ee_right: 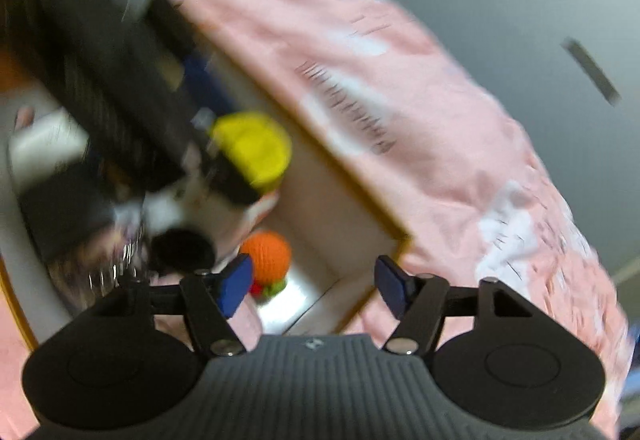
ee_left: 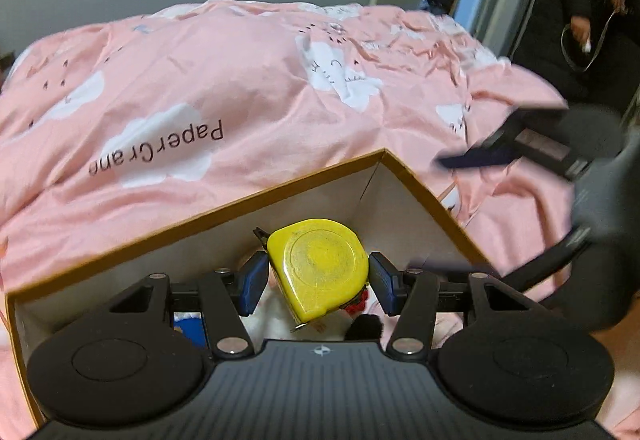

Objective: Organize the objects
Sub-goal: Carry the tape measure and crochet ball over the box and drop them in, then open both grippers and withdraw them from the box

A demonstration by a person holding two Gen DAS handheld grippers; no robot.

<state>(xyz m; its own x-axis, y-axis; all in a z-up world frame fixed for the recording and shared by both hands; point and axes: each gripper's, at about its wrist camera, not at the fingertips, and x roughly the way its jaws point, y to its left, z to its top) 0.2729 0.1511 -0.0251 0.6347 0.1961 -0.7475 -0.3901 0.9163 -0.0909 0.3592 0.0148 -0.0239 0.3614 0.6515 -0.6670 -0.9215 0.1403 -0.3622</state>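
Note:
My left gripper (ee_left: 318, 282) is shut on a yellow tape measure (ee_left: 318, 268) and holds it over the far corner of an open cardboard box (ee_left: 192, 224) with white inner walls. The right wrist view is blurred; it shows the tape measure (ee_right: 254, 146) in the left gripper inside the same box (ee_right: 372, 216). My right gripper (ee_right: 314, 280) is open and empty above the box's corner; it also shows in the left wrist view (ee_left: 480, 160) at the right. An orange knitted ball (ee_right: 267, 258) lies on the box floor.
The box lies on a bed with a pink cloud-print cover (ee_left: 240, 80). Other small items, one blue (ee_left: 190, 328) and one black (ee_right: 182, 250), lie in the box. A person in dark clothes (ee_left: 588, 20) stands by a doorway at the far right.

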